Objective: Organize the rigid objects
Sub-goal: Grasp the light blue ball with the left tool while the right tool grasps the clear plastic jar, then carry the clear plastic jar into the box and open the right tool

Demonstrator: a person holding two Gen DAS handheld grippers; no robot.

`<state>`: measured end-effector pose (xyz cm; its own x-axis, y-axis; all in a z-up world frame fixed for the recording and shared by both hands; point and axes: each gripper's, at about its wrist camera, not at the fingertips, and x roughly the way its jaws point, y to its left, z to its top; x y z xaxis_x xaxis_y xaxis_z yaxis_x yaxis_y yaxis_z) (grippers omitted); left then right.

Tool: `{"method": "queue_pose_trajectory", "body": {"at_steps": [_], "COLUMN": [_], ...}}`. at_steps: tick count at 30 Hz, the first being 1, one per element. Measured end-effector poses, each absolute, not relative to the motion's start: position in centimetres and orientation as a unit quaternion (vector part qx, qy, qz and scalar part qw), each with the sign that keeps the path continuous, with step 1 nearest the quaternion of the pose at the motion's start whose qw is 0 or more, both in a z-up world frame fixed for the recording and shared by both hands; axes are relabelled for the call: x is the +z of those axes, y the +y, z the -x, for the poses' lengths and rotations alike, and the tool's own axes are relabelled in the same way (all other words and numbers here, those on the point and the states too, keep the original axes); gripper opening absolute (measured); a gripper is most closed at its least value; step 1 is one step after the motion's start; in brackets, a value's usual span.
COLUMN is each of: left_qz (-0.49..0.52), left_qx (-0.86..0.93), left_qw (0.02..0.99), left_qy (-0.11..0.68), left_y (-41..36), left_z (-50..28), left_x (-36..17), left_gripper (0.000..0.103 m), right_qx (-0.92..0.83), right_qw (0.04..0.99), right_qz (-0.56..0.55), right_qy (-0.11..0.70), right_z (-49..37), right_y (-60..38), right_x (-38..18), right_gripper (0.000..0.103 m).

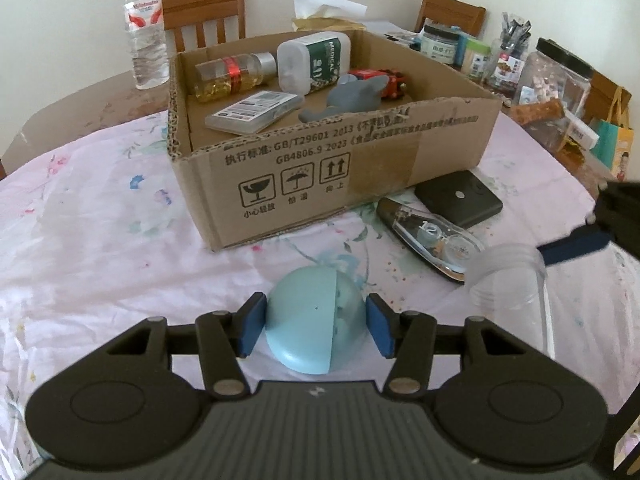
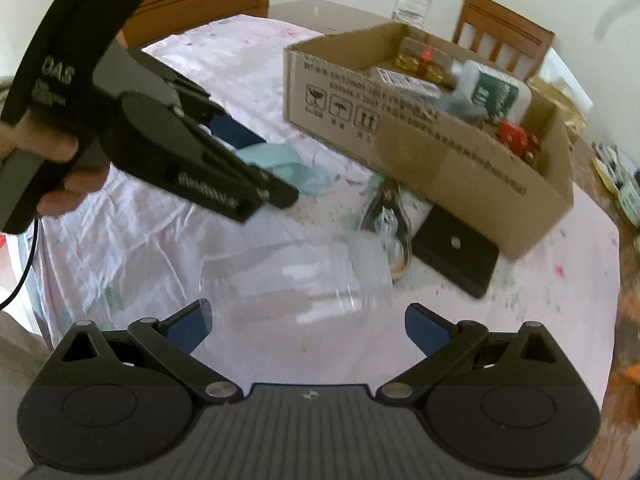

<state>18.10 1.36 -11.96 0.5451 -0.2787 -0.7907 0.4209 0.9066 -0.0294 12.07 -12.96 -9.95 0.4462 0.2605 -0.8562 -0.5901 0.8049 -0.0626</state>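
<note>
Two grippers work over a table [image 1: 100, 240] covered with a pale flowered cloth. The left gripper [image 1: 316, 326] has its blue pads on either side of a light blue dome-shaped thing [image 1: 308, 320] that sits on the cloth in front of the cardboard box [image 1: 340, 168]; the pads touch its sides or come very close, and the jaws are drawn in narrow around it. The right gripper [image 2: 308, 322] stands wide open around a clear plastic jar [image 2: 296, 280] lying on its side on the cloth, its open mouth facing away; the left pad is at the jar's wall, the right pad stands clear of it, though the picture is blurred there. Beside the jar lie a clear correction tape dispenser [image 1: 430, 240] and a flat black block [image 1: 458, 198], both close to the box's near corner. Inside the box are an amber bottle [image 1: 232, 76], a white and green bottle [image 1: 312, 60], a flat grey case [image 1: 254, 112], a grey toy [image 1: 352, 96] and a red toy [image 1: 384, 78]. A water bottle [image 1: 144, 36] stands behind the box. A hand [image 2: 60, 160] holds the left gripper's handle
</note>
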Motion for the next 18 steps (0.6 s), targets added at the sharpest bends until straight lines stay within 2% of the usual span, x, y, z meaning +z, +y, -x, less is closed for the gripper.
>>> {"method": "queue_pose_trajectory", "body": {"at_steps": [5,8,11,18], "left_qz": [-0.088,-0.087,-0.084,-0.088], "left_qx": [-0.184,-0.171,-0.168,-0.177], "left_qw": [0.878,0.881,0.882,0.878], "left_qy": [0.432,0.433,0.433,0.437], "left_y": [0.9,0.9,1.0,0.9], "left_z": [-17.9,-17.9,-17.9,-18.0], "left_x": [-12.0,-12.1,-12.2,-12.1], "left_gripper": [0.056,0.063,0.064,0.063], "right_qx": [0.272,0.275,0.278,0.272], "right_qw": [0.826,0.826,0.821,0.821], "right_qz": [0.194,0.197,0.202,0.196], "right_qy": [0.454,0.451,0.455,0.462], "right_z": [-12.7,-12.8,-12.8,-13.1], "right_y": [-12.0,-11.7,-11.4,-11.3], "right_x": [-9.9,-9.9,-10.0,-10.0], "right_gripper": [0.103,0.102,0.097,0.095]}}
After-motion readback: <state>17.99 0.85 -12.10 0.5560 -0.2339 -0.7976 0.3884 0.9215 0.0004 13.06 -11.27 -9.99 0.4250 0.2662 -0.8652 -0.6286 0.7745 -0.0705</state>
